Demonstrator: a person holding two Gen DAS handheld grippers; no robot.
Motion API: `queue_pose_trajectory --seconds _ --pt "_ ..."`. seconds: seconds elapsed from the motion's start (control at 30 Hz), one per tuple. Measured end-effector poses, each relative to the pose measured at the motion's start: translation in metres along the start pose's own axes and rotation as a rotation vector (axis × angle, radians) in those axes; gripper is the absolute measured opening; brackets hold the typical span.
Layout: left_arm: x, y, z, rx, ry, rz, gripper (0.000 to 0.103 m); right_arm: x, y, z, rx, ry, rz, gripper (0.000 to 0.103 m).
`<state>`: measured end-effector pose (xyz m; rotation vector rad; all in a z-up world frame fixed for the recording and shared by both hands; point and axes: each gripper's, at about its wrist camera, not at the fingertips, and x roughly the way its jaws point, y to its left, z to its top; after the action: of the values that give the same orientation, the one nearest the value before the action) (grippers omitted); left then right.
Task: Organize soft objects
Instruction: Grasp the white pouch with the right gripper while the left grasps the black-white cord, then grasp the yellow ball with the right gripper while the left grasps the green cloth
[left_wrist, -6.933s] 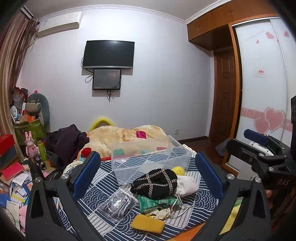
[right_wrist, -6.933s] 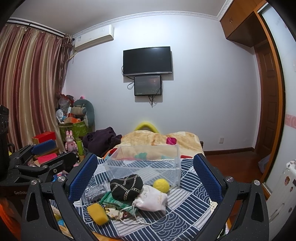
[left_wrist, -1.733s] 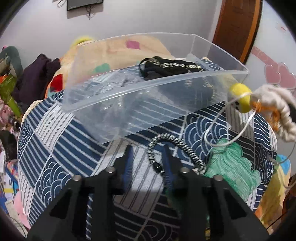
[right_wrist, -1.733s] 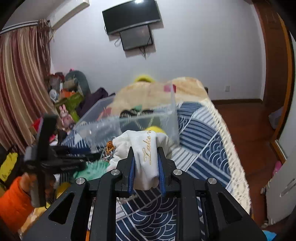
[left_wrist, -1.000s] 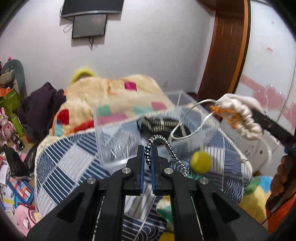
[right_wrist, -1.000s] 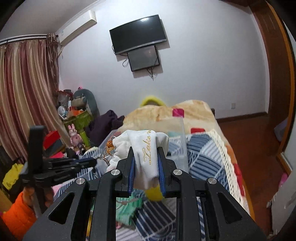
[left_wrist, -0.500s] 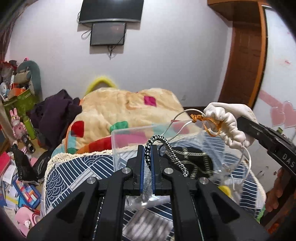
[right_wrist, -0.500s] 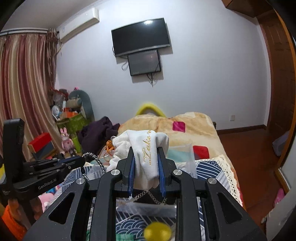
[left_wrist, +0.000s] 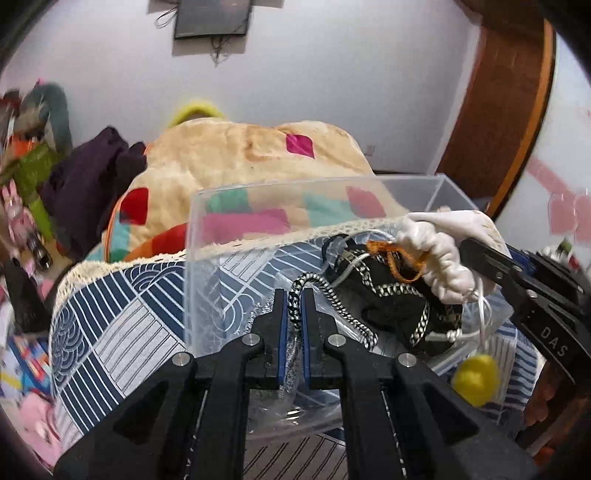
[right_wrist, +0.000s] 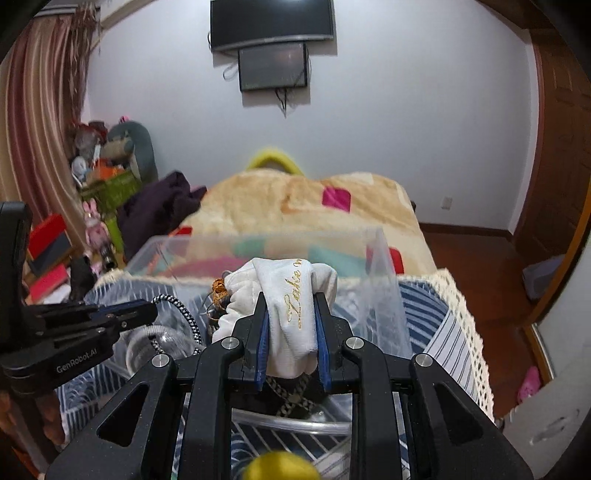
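Over the clear plastic bin (left_wrist: 258, 206), our left tool (left_wrist: 291, 314) pinches a black-and-white braided cord (left_wrist: 332, 295); our right tool (right_wrist: 290, 325) grips a white drawstring pouch (right_wrist: 291, 295). Next, we judge, comes releasing both inside.

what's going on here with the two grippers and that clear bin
A person is sorting soft things into the clear bin on the bed. The left gripper is shut on a black-and-white braided cord, held over the bin. The right gripper is shut on a white pouch, also above the bin. A black bag already lies inside. A yellow ball shows near the bin's front right; whether it is inside is unclear.
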<state>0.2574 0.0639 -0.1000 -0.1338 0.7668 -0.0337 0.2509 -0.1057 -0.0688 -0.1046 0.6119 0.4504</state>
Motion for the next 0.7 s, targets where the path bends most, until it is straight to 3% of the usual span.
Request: queue_pose_trajectory --seconds 0.23,0.4,0.47,0.63,0.7 --pt "-0.001 -0.014 -0.005 0.071 0.012 0.028 0.008 -0.002 0.003 -0.006 -0.046 0.036 -0.004 0.021" --pt "-0.016 -0.017 -0.008 0.079 0.003 0.024 0.021 -0.008 0.0 -0.008 -0.061 0.045 -0.001 0.024" --pt "-0.024 -0.019 -0.008 0.088 -0.013 0.028 0.032 -0.015 -0.003 -0.01 -0.056 0.035 0.007 0.028" --pt "-0.048 -0.026 -0.012 0.107 -0.061 0.023 0.063 -0.038 -0.008 -0.013 -0.04 -0.047 -0.001 0.062" --pt "-0.057 -0.027 -0.015 0.118 -0.072 0.02 0.072 -0.047 -0.009 -0.015 -0.041 -0.076 -0.017 0.07"
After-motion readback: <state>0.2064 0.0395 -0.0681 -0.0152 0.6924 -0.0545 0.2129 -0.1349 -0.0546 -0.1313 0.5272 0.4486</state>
